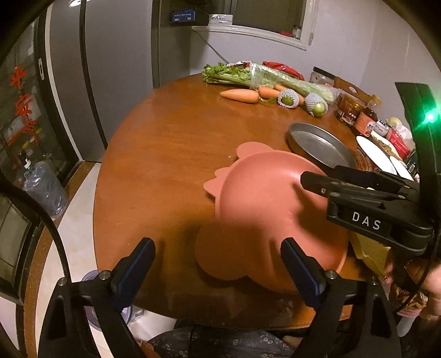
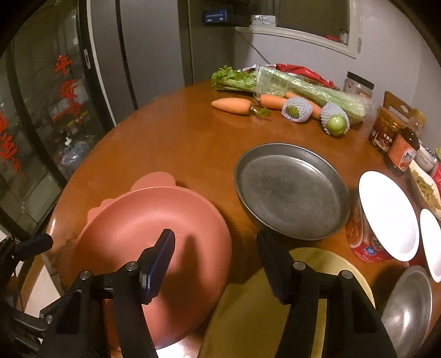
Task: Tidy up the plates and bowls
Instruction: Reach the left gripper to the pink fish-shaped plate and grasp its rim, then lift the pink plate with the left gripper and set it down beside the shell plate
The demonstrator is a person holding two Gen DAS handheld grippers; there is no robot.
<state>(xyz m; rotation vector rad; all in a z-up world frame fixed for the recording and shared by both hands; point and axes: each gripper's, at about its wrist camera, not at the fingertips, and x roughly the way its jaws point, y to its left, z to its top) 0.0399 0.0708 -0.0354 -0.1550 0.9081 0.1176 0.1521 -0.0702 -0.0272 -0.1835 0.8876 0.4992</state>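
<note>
Round pink plastic plate (image 2: 154, 236) lies on flat pink mats at the wooden table's (image 1: 171, 143) near edge; left gripper (image 1: 217, 271) wide, right gripper (image 2: 217, 264) half-spread, both empty, seemingly poised for stacking.

Round wooden desk (image 2: 171, 132), reddish-brown and glossy, filling the middle of both views. Behind it, a pale grey wall (image 1: 344, 49) with a white-framed window (image 1: 264, 33) set high, dark behind the glass. To the left of the window, a grey refrigerator (image 1: 115, 55) with a small dark box (image 1: 184, 16) on top. Further left, a glass door (image 2: 41, 115) in a dark frame, red paper characters (image 2: 67, 82) stuck on the pane. Beyond the glass, large water bottles (image 1: 44, 187) standing low. Pale tiled floor (image 1: 74, 209) with a brown border strip alongside. Dim, warm light throughout.
</note>
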